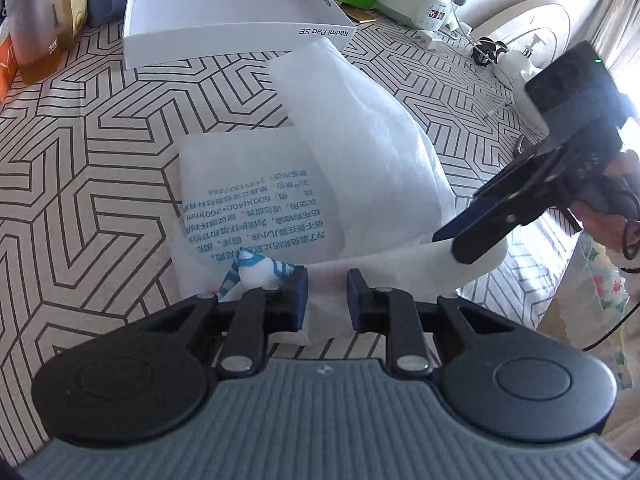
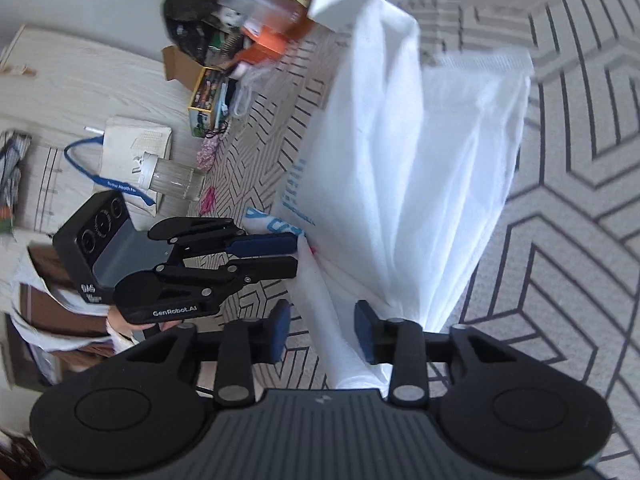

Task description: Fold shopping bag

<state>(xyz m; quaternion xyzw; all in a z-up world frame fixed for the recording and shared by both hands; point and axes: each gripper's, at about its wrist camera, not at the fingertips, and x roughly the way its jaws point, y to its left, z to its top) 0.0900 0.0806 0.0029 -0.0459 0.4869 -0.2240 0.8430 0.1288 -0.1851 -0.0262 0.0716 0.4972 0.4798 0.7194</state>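
A desk [image 1: 80, 128] under a cloth of black-lined geometric pattern carries a white shopping bag [image 1: 360, 152] lying partly folded at its middle. The left tongs [image 1: 327, 296] stand narrow over the bag's near edge, whether pinching it I cannot tell; the right tongs [image 2: 322, 332] stand apart, a gathered strip of the bag between the unpressed pads. Beyond the bag lies an open white box [image 1: 224, 36], with clutter behind it.

Both wrist views look down, close, on the white bag [image 1: 360, 168].
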